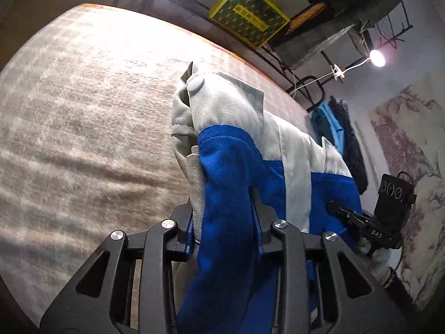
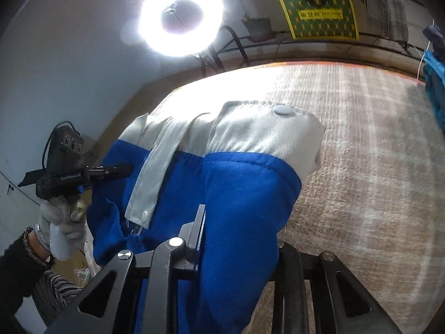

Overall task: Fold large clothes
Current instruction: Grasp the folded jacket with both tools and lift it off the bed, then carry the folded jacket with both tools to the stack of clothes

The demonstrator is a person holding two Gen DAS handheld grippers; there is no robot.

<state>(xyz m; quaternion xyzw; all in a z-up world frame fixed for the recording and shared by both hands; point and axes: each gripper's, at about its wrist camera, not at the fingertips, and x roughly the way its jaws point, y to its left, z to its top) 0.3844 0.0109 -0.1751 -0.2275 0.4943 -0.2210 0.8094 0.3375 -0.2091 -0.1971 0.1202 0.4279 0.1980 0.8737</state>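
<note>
A blue and light-grey jacket (image 1: 230, 167) with white snap buttons (image 1: 195, 85) hangs lifted above a beige woven bed cover (image 1: 83, 111). My left gripper (image 1: 222, 194) is shut on a bunched fold of it, and the cloth hides most of both fingers. In the right wrist view the same jacket (image 2: 244, 183) drapes over my right gripper (image 2: 239, 222), which is shut on it; one finger (image 2: 200, 222) shows and the other is under the fabric. Each gripper appears in the other's view, right gripper (image 1: 347, 214) and left gripper (image 2: 111, 171), both at the jacket's edge and held by gloved hands (image 2: 61, 222).
The bed cover (image 2: 361, 153) spreads wide beneath the jacket. Beyond its far edge stand a ring light (image 2: 180, 14), a yellow-green box (image 1: 250, 19) on a rack, a potted plant (image 2: 258, 27) and a small lamp (image 1: 376, 57). Blue clothes (image 1: 333, 128) hang at the far right corner.
</note>
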